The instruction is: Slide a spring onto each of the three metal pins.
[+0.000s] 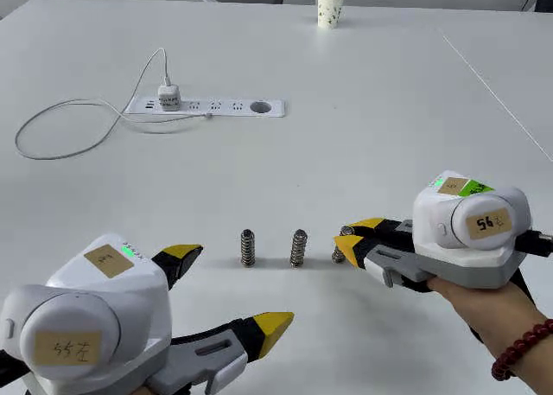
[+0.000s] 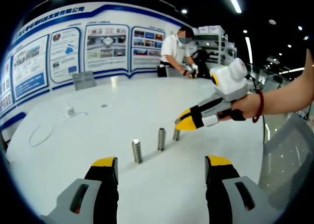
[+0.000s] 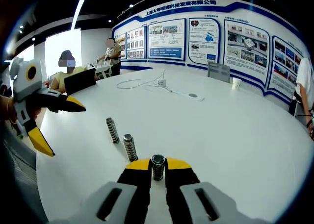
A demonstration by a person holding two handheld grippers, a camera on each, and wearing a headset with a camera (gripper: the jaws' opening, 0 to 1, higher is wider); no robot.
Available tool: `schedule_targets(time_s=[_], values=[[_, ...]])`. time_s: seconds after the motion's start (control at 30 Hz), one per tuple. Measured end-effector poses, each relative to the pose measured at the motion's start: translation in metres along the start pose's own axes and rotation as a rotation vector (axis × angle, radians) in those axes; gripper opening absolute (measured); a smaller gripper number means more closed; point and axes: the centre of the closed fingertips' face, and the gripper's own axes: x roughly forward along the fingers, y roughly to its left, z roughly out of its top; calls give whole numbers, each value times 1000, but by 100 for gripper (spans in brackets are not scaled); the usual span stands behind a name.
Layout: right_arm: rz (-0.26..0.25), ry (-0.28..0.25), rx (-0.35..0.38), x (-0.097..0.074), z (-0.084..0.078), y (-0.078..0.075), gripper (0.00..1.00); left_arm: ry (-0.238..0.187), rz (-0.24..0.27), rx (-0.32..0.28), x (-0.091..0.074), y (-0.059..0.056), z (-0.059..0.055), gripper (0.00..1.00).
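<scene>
Three metal pins stand in a row on the white table (image 1: 276, 170), each with a coiled spring around it. The left spring (image 1: 248, 247) and the middle spring (image 1: 299, 247) stand free. My right gripper (image 1: 359, 237) comes in from the right, its yellow-tipped jaws closed against the right spring (image 3: 158, 166), which is half hidden behind them in the head view. My left gripper (image 1: 231, 289) hovers in front of the row, jaws wide apart with nothing between them; the same gripper (image 2: 161, 161) faces the springs (image 2: 136, 150) in its own view.
A white power strip (image 1: 207, 107) with a plugged charger (image 1: 168, 94) and a looping cable (image 1: 52, 127) lies at the back left. A paper cup (image 1: 330, 8) stands at the far edge. A person (image 2: 176, 55) stands beyond the table.
</scene>
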Motion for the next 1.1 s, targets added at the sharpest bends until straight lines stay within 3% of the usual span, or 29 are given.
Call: schedule_targets(time_s=[0.53, 0.63, 0.8, 1.1], values=[[-3, 14, 1, 0, -5, 0, 12, 8, 0, -1, -2, 2, -3, 73], [8, -2, 27, -1, -4, 3, 20, 17, 1, 0, -2, 3, -5, 72], [4, -32, 55, -9, 0, 3, 25, 23, 3, -4, -3, 4, -6, 72], [2, -29, 94, -26, 2, 4, 34, 19, 7, -1, -6, 9, -2, 72]])
